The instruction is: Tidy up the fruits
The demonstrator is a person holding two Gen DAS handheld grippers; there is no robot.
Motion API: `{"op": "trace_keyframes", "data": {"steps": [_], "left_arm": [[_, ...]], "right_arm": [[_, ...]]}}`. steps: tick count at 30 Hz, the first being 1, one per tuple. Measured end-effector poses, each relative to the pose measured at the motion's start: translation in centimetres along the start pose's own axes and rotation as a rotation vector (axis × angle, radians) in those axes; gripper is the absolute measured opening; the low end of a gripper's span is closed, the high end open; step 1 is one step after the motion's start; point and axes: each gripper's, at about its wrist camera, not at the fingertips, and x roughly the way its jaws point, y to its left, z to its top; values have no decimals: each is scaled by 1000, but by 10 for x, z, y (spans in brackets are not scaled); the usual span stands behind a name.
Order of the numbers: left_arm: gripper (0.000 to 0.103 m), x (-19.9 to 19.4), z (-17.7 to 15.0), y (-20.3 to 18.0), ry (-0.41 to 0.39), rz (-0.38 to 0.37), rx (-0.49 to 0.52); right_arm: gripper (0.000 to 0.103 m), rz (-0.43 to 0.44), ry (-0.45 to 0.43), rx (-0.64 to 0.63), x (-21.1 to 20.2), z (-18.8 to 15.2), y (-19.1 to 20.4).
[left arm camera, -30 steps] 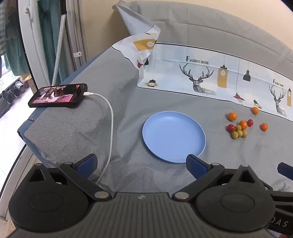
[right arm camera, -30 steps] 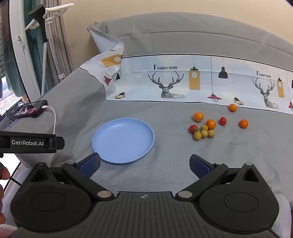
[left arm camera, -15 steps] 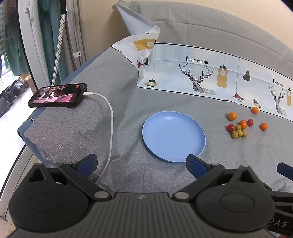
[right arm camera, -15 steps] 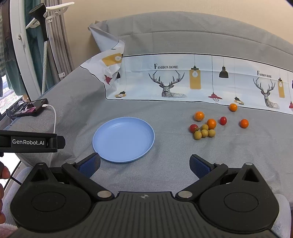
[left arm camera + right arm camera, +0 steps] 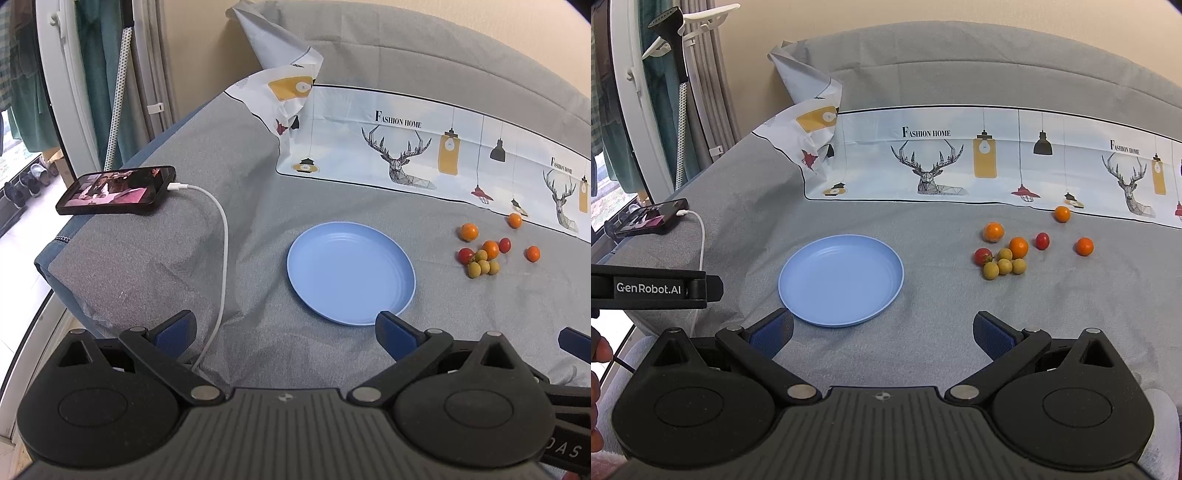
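Bed: the grey bed cover (image 5: 942, 332) carries everything; a printed deer cloth (image 5: 960, 162) lies along its far side.
Change: almost none. Against the views from a second ago, both cameras show the same layout, with only a slight drift of the right view; nothing on the bed has moved.
Plate: the blue plate (image 5: 841, 279) sits empty, left of the fruit and well apart from it.
Fruit: the small fruits (image 5: 1012, 253), orange, red and yellow-green, lie loose on the cover right of the plate (image 5: 351, 272), a tight cluster (image 5: 480, 258) with a few strays beyond it.
Phone: a phone (image 5: 118, 190) on its white cable (image 5: 223, 251) rests at the bed's left corner.
Left tongs: the left tongs (image 5: 284, 330) are spread wide and hold nothing, low near the plate's near rim.
Right tongs: the right tongs (image 5: 882, 332) are likewise spread and hold nothing, short of the fruit.
Meaning: sorting looks not yet begun; the likely first step is a reach to the cluster, and round fruit on soft cloth may roll.
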Motion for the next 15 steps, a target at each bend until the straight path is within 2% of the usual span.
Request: {"op": "trace_keyframes", "data": {"steps": [15], "left_arm": [[103,0,0,-2,29,-21,-11]], "right_arm": [[103,10,-29,5,-3,0,-6]]}}
